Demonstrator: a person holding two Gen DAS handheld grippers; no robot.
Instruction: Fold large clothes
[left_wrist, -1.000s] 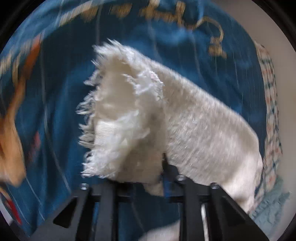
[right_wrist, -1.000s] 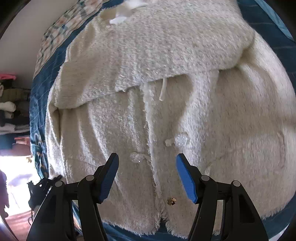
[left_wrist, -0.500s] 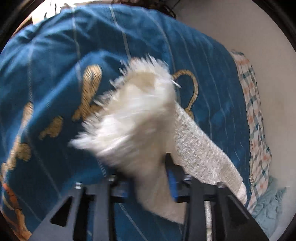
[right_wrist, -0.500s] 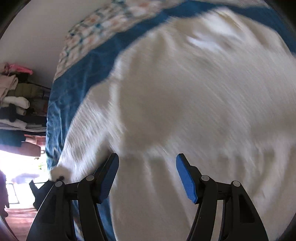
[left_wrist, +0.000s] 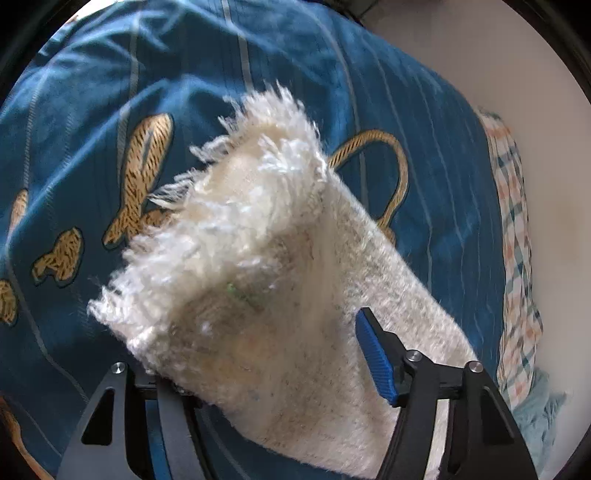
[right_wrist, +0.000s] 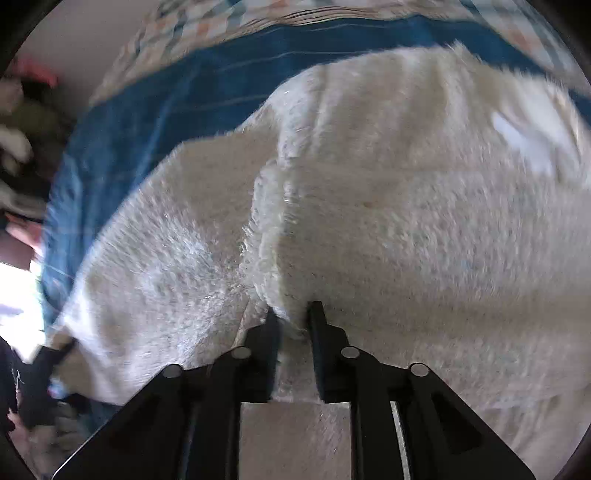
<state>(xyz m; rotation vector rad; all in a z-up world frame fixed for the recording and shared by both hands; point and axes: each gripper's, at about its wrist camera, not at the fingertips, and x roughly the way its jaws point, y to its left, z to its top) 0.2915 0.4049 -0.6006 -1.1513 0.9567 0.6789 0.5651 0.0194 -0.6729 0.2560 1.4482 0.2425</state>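
A: Status on the fold?

B: Early to mid, I'd say. The cream fuzzy cardigan (right_wrist: 388, 221) lies spread on the blue bedspread (right_wrist: 155, 110), body mostly flat, one thick ridge of fabric running up its middle. No finished stack anywhere in my views, so the main folds look to be ahead of me.

A: Sleeve?

B: The fringed sleeve (left_wrist: 266, 258) is off the cardigan body, stretched out over the bedspread's gold rope print (left_wrist: 391, 173). Fringe end points away from my left gripper (left_wrist: 266, 369). I judge it needs folding in over the body.

A: Left jaws?

B: Opening, about half wide. The sleeve lies between them and drapes over the left finger; the blue pad (left_wrist: 376, 362) on the other side stands clear of the cloth. So released, not gripping.

A: Right side?

B: My right gripper (right_wrist: 291, 325) is nose-down on the cardigan, jaws closing and already narrow. A tuft of that fabric ridge sits right between the tips; looks pinched, though the frame is blurred.

A: Anything else near the cardigan?

B: Checked quilt (right_wrist: 207, 22) beyond its far edge, clutter off past the bedspread's left side. Nothing in the way.
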